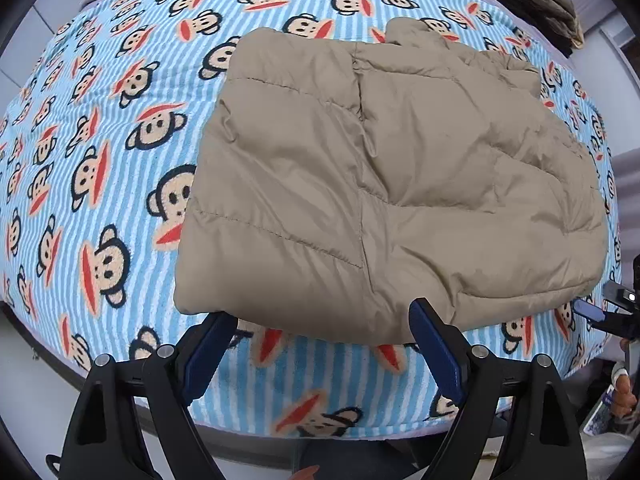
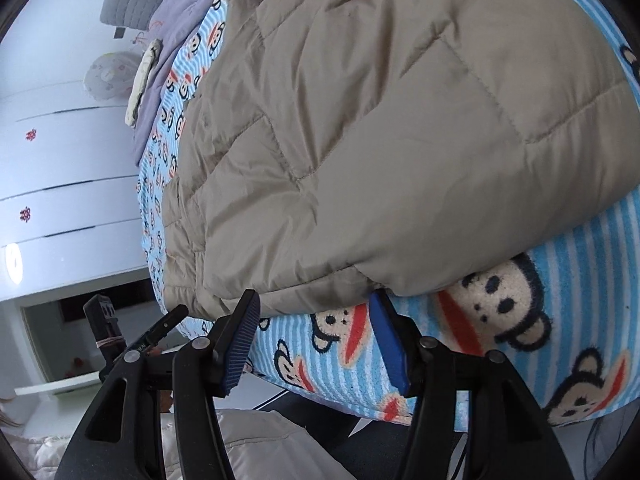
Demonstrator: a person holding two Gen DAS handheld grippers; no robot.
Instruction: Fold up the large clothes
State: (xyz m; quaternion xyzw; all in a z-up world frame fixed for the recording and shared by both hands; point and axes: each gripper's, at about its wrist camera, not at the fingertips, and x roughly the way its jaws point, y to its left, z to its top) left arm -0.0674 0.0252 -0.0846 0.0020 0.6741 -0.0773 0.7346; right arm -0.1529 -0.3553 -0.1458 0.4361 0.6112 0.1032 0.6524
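So the tan puffer jacket (image 1: 400, 168) lay folded flat on the monkey-print blanket (image 1: 100, 140) covering the bed, its near hem right by both claws. Left claw (image 1: 320, 344) hung above that hem, jaws spread wide with nothing in them. Right claw (image 2: 316, 332) sat at the jacket's edge too, also wide open and gripping nothing, fingertips just short of the fabric.
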